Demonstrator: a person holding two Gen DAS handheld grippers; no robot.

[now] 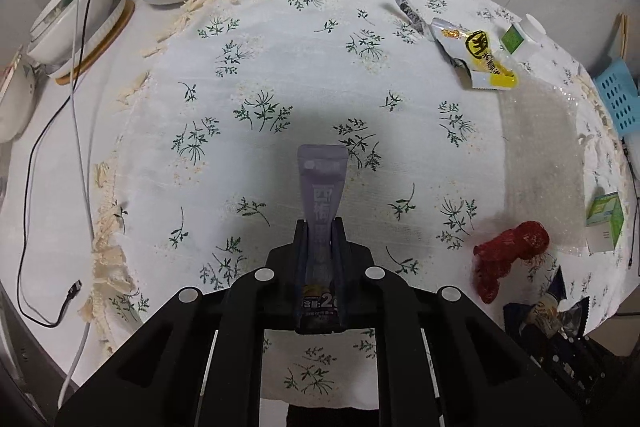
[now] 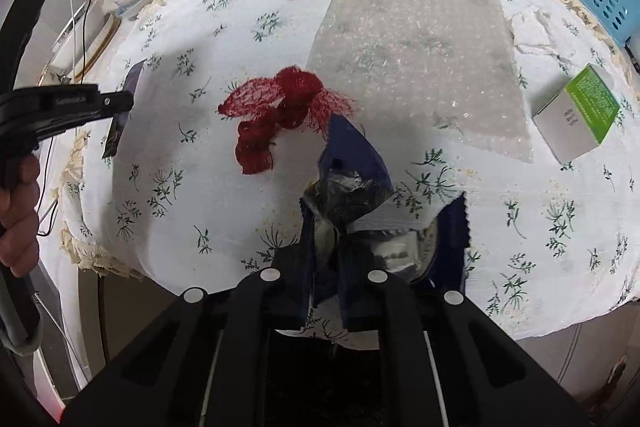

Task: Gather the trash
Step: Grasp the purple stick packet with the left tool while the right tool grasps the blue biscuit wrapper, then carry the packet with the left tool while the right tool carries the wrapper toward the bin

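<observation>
Purple sachet [image 1: 322, 187] pinched in left tool [image 1: 321, 227] — upright

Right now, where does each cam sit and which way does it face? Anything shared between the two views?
Left wrist: on the left gripper, looking steeply down at the floral tablecloth; own black fingers shut on a grey sachet.
Right wrist: on the right gripper, looking steeply down at the table's near edge; own fingers shut on a dark blue wrapper; a hand with the left gripper shows at the left edge.
Shared: red mesh net, bubble wrap, yellow packet.
</observation>
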